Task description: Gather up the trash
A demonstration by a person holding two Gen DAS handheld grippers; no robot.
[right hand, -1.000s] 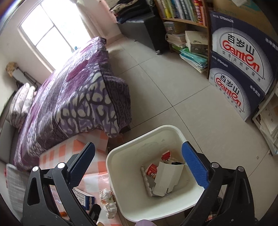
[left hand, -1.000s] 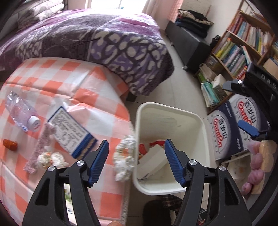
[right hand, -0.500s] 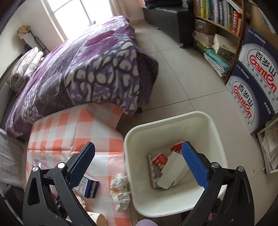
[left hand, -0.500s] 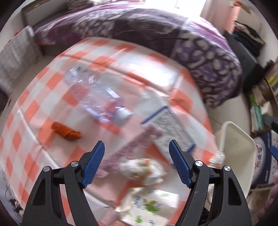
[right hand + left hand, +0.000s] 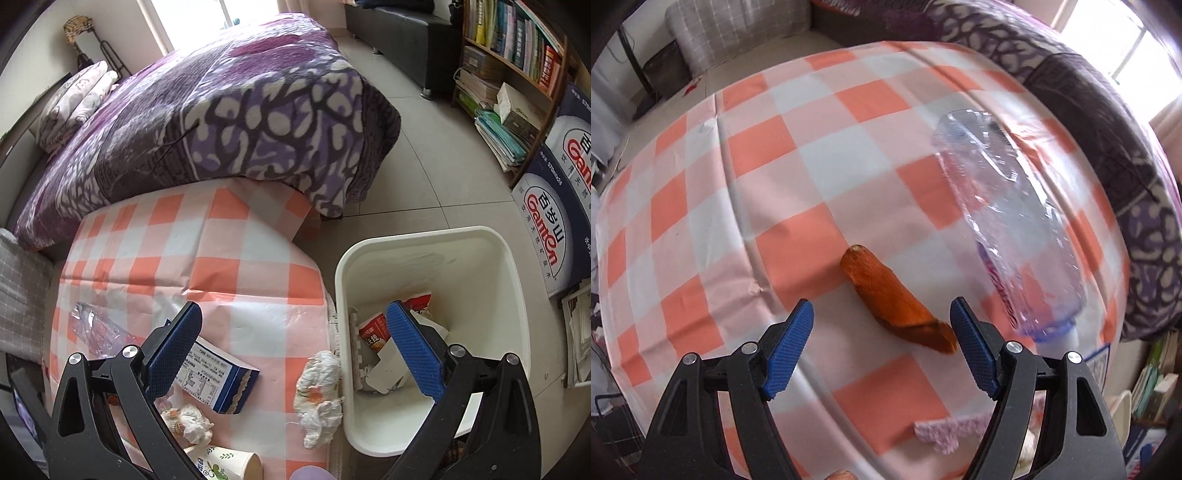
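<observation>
The left gripper [image 5: 882, 324], spread, frames a blurred orange scrap [image 5: 894, 300]; only the spread right gripper's [image 5: 293, 334] view shows the bin [image 5: 476, 240].

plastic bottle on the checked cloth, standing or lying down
Lying down. The plastic bottle rests on its side on the checked cloth, cap end toward the camera, beside the orange scrap.

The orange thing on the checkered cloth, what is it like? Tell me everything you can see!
The orange thing is a small, long, crinkly piece, rust-orange, perhaps a peel or wrapper; the picture is too blurred to say which. One end looks blunt, the other twisted and darker. It lies flat and slanted on the checkered cloth, beside the clear plastic bottle without touching it. The left gripper hangs over it, open, and nothing but the cloth touches it.
</observation>
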